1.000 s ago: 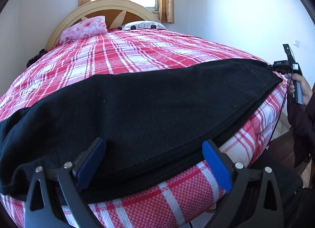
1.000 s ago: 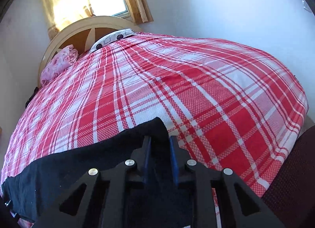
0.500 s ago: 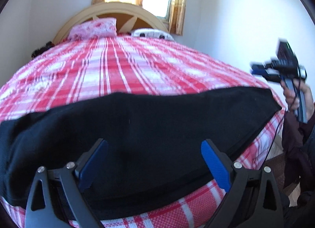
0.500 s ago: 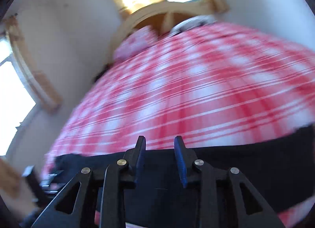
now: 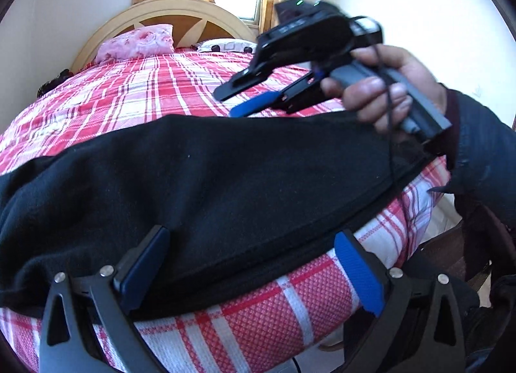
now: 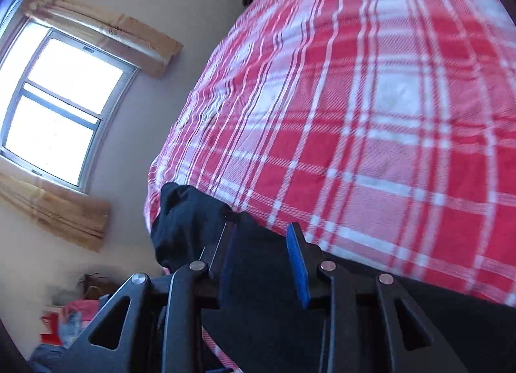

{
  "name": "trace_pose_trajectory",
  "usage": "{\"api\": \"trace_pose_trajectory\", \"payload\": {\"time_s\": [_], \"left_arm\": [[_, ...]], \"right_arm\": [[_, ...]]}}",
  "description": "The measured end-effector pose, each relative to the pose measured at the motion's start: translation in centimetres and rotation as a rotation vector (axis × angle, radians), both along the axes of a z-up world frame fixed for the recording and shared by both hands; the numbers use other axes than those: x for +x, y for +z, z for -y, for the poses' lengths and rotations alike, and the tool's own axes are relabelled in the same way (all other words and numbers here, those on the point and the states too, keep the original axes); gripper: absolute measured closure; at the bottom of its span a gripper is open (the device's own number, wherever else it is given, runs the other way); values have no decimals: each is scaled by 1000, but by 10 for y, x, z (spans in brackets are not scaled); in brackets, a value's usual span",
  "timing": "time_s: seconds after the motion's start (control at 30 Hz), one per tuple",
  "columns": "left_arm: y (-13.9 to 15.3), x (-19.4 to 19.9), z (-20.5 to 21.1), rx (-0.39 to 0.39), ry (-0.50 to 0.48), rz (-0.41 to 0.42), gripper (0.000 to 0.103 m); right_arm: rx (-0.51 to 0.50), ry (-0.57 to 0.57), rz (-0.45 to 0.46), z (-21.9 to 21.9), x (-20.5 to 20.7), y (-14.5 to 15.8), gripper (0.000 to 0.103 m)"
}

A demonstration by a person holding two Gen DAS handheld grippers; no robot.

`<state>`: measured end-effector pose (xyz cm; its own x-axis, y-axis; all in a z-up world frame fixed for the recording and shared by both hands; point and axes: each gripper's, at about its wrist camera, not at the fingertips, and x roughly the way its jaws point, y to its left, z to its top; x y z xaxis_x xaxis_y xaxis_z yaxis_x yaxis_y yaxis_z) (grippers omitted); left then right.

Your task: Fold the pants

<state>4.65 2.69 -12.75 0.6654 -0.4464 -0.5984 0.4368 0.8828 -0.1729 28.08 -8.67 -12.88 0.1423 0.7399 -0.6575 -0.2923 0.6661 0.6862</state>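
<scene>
Left wrist view: the black fleece pants lie stretched in a long band across the near edge of the bed, on the red and white plaid bedspread. The left tool hovers just above the band's near hem, and its jaws are opening, already spread wide; the blue pads press on nothing, though cloth lies beneath the gap. Above the right part of the pants, a hand in a dark sleeve carries the right tool, whose fingers point leftward over the bedspread. A pink flowered pillow rests against the curved cream headboard.

Right wrist view: blurred. The right tool looks along the bed edge toward the bunched end of the pants, which droops over the corner. Its jaws stand partly apart, released, black cloth showing behind the gap but not pinched. A bright window sits in the wall at left.
</scene>
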Motion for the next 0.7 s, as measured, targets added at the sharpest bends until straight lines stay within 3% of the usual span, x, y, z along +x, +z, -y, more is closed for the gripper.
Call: {"api": "trace_pose_trajectory", "payload": {"time_s": [0.3, 0.47, 0.57, 0.7], "left_arm": [[2, -3, 0, -29, 3, 6, 0], [6, 1, -13, -122, 28, -12, 1], [3, -1, -7, -76, 18, 3, 1], [1, -1, -3, -37, 19, 15, 0]], "right_arm": [[118, 148, -271, -35, 20, -40, 69], [194, 131, -291, -29, 18, -44, 69], [206, 214, -270, -34, -4, -37, 68], [132, 292, -253, -43, -15, -41, 68]]}}
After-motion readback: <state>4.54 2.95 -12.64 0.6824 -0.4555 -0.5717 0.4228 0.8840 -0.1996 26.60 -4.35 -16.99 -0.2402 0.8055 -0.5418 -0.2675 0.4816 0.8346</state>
